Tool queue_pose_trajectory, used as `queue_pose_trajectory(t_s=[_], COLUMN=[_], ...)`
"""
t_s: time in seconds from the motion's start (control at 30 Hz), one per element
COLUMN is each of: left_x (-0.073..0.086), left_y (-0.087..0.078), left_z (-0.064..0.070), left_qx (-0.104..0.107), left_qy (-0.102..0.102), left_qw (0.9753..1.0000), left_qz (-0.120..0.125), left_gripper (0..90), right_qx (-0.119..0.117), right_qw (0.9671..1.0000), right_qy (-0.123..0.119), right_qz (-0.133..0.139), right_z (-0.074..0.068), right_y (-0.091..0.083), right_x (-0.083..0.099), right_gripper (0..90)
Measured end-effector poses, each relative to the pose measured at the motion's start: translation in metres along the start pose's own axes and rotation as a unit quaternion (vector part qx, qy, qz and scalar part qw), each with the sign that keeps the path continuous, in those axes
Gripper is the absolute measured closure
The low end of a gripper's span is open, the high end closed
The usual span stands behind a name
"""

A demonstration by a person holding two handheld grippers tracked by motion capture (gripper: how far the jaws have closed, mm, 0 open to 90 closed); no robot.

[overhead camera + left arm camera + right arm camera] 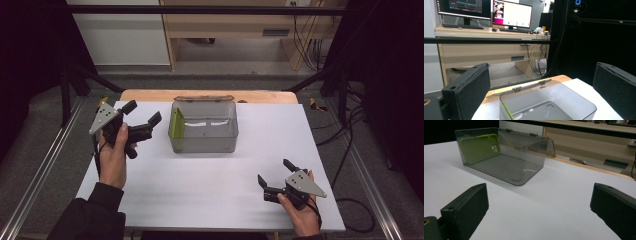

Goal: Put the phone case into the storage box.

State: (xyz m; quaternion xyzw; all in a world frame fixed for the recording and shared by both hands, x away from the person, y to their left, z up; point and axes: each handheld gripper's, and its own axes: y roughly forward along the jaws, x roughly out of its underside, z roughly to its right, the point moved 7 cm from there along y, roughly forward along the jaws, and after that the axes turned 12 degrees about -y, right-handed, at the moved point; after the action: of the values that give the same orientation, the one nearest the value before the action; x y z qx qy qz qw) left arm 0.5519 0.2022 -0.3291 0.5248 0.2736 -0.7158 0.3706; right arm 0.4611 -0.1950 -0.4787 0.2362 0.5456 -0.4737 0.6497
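The left hand comes up from the near left corner of the table, forearm in a dark sleeve, and holds the left gripper raised just left of the box. Its jaws stand wide apart with nothing between them, aimed toward the box's left end. In the left gripper view the jaws frame the box's near rim from above.

The right hand rests low at the near right of the table, well apart from the box. The right gripper points toward the far left, jaws also spread and empty, just above the white surface.

The box is clear, smoky grey plastic, rectangular, with rounded corners. It sits at the far middle of the table with its hinged lid swung open and lying back behind it. Inside, a lime green phone case stands on edge against the box's left end wall; its camera cut-out shows through the wall in the right gripper view.
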Motion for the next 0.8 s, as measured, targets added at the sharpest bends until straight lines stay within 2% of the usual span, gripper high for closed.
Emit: queue_pose_trajectory(t_s=[0.27, 0.8], left_x=[-0.002, -0.006], left_y=[-0.007, -0.020], left_z=[-0.004, -0.016], left_qx=[-0.002, -0.009], left_qy=[0.007, -0.002], left_qw=[1.0000, 1.0000], left_qz=[-0.004, 0.002], left_gripper=[0.8, 0.8], right_qx=[0.000, 0.001], right_qw=[1.0000, 1.0000], right_qy=[-0.001, -0.001], right_qz=[0.000, 0.000], right_z=[0.000, 0.000], right_y=[0.000, 0.000], right_x=[0.000, 0.000], right_gripper=[2.0, 2.0])
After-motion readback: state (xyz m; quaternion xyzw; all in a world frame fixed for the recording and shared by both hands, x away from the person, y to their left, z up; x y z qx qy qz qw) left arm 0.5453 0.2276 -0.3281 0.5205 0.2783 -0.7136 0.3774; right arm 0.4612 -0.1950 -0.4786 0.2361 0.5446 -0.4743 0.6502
